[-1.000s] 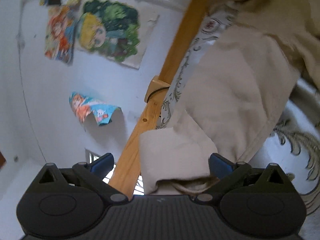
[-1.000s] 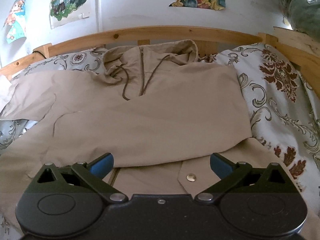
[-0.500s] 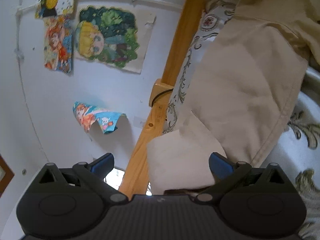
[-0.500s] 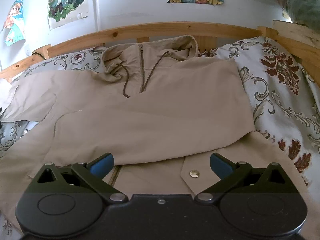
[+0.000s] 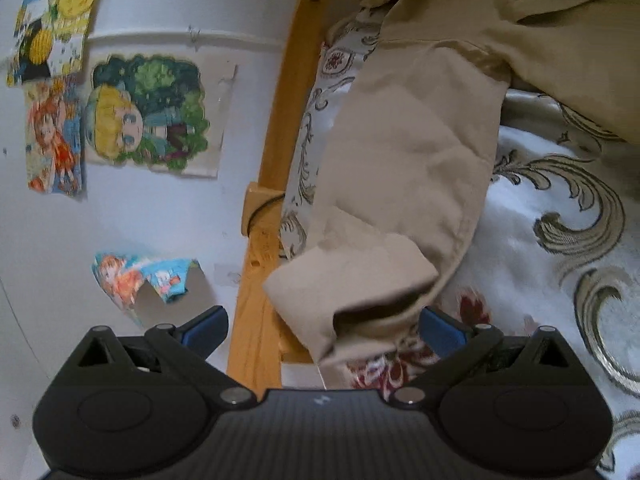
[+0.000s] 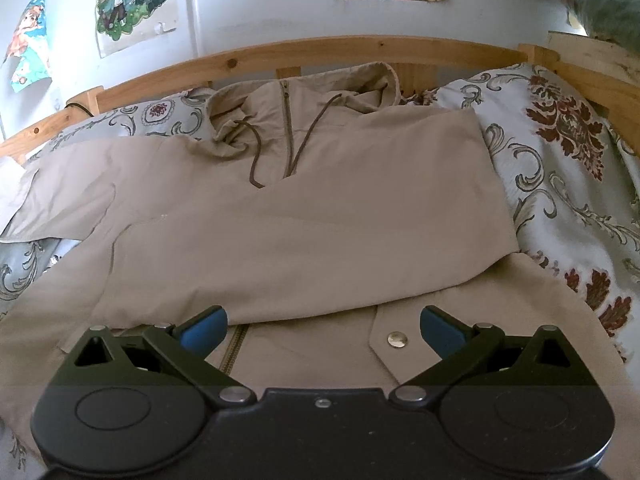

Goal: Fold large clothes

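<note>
Left wrist view: left gripper, jaws wide, empty, frames the beige jacket's sleeve cuff at lower centre beside the wooden bedrail; closing there might pinch only one layer. Right gripper hovers wide, empty.

Matt beige cloth jacket with shiny round metal snap; behind it, smooth light wooden bed rail.

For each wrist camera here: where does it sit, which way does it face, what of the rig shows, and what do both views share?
Left wrist: on the left gripper, rolled sideways near the bed's edge, facing the jacket's unfolded sleeve cuff, bed rail and postered wall; jaws open.
Right wrist: on the right gripper, above the jacket, facing the headboard; jaws open.
Shared: jacket, rail, green-haired poster.
</note>
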Action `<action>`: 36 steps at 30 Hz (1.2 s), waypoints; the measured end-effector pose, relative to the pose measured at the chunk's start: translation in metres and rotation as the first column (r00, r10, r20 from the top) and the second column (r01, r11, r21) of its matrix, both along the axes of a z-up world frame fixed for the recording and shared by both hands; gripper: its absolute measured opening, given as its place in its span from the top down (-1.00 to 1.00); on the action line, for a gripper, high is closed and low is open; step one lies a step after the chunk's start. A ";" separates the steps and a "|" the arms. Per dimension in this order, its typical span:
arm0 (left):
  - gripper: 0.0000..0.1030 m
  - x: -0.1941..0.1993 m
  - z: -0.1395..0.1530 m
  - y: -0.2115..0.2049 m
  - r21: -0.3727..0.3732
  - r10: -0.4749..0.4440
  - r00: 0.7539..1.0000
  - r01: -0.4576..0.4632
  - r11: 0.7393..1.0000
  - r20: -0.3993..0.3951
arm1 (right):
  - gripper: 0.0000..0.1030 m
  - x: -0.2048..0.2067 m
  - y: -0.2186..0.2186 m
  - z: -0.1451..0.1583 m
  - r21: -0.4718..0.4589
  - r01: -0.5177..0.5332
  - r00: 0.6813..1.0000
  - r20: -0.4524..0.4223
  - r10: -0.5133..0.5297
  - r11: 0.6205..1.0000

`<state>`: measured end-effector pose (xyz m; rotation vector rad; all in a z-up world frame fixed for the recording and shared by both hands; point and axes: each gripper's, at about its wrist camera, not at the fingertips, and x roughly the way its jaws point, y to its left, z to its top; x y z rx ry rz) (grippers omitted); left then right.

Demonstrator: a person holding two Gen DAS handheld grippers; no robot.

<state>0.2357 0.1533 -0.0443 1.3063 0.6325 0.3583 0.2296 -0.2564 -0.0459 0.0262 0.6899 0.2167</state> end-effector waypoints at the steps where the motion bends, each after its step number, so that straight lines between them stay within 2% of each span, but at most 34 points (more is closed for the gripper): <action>1: -1.00 0.001 0.000 0.000 -0.008 0.010 1.000 -0.010 1.000 -0.002 | -0.99 0.000 0.000 0.000 -0.002 0.000 1.000 0.002 0.000 1.000; 6: -1.00 0.008 -0.015 -0.003 0.051 0.027 1.000 -0.027 0.998 0.000 | -0.99 -0.002 -0.001 0.005 0.011 0.010 1.000 0.021 -0.010 1.000; 8: -0.91 0.012 -0.018 -0.004 0.057 0.031 1.000 -0.031 0.998 0.003 | -0.99 -0.004 -0.002 0.007 0.018 0.009 0.999 0.032 -0.009 1.000; 10: -0.57 0.014 -0.016 -0.004 0.045 0.035 0.999 -0.035 0.998 0.011 | -0.99 -0.005 -0.002 0.009 0.020 0.010 0.999 0.035 -0.011 1.000; 11: -0.48 0.015 -0.015 -0.004 0.036 0.039 0.999 -0.040 0.999 0.016 | -0.99 -0.006 -0.002 0.010 0.019 0.010 0.999 0.037 -0.011 1.000; 13: 0.00 0.015 -0.010 -0.003 0.008 0.040 0.999 -0.040 0.999 0.019 | -0.99 -0.005 -0.003 0.010 0.019 0.013 0.999 0.036 -0.014 1.000; 15: 0.21 0.012 -0.006 -0.003 -0.006 0.029 0.999 -0.029 1.000 0.025 | -0.99 -0.004 -0.002 0.009 0.023 0.015 0.999 0.033 -0.015 1.000; 17: 0.28 0.008 -0.003 -0.003 -0.018 0.013 1.000 -0.013 1.000 0.013 | -0.99 -0.004 -0.002 0.008 0.026 0.016 0.999 0.030 -0.017 1.000; 19: 0.71 0.008 -0.002 -0.003 -0.021 0.016 1.000 -0.015 1.000 0.016 | -0.99 -0.003 -0.001 0.007 0.029 0.014 1.000 0.024 -0.015 0.999; 20: 0.79 0.009 0.001 -0.003 -0.033 0.023 0.999 -0.022 0.999 0.030 | -0.99 -0.003 0.000 0.006 0.032 0.013 1.000 0.023 -0.014 0.999; 22: 0.91 0.011 0.014 -0.002 -0.119 0.054 0.995 -0.043 0.992 0.088 | -0.99 -0.004 0.000 0.006 0.036 0.009 1.000 0.022 -0.010 0.999; 24: 0.95 0.015 0.035 -0.002 -0.250 0.113 0.983 -0.074 0.965 0.144 | -0.99 -0.003 0.000 0.006 0.040 0.007 1.000 0.020 -0.008 0.999; 25: 0.96 0.016 0.049 -0.003 -0.337 0.149 0.974 -0.084 0.938 0.172 | -0.99 -0.003 0.000 0.006 0.043 0.006 1.000 0.020 -0.007 0.999; 27: 0.96 0.016 0.084 -0.003 -0.539 0.202 0.952 -0.047 0.841 0.232 | -0.99 -0.004 -0.001 0.007 0.049 0.008 1.000 0.023 -0.010 0.999; 28: 0.97 0.014 0.102 -0.003 -0.627 0.224 0.939 -0.010 0.779 0.262 | -0.99 -0.004 -0.002 0.008 0.054 0.010 1.000 0.025 -0.011 0.999; 29: 0.97 0.009 0.122 -0.002 -0.724 0.255 0.921 0.041 0.689 0.295 | -0.99 -0.004 -0.003 0.009 0.060 0.013 1.000 0.028 -0.014 0.998; 30: 0.97 0.005 0.137 0.000 -0.788 0.282 0.906 0.085 0.610 0.316 | -0.99 -0.005 -0.005 0.010 0.066 0.015 0.999 0.031 -0.017 0.998; 31: 0.98 -0.001 0.153 0.001 -0.843 0.316 0.886 0.137 0.520 0.339 | -0.99 -0.005 -0.006 0.012 0.074 0.019 0.999 0.034 -0.022 0.997; 33: 0.98 -0.011 0.176 0.000 -0.897 0.350 0.861 0.231 0.376 0.369 | -0.99 -0.007 -0.010 0.015 0.088 0.027 0.999 0.043 -0.031 0.996; 34: 0.98 -0.015 0.186 -0.004 -0.908 0.355 0.854 0.271 0.319 0.379 | -0.98 -0.008 -0.012 0.017 0.096 0.032 0.998 0.049 -0.037 0.995; 35: 0.99 -0.017 0.194 -0.010 -0.912 0.350 0.852 0.303 0.275 0.389 | -0.99 -0.008 -0.014 0.018 0.103 0.036 0.998 0.052 -0.042 0.994; 36: 0.99 -0.021 0.200 -0.019 -0.912 0.335 0.854 0.330 0.243 0.398 | -0.99 -0.008 -0.017 0.019 0.111 0.040 0.997 0.056 -0.047 0.993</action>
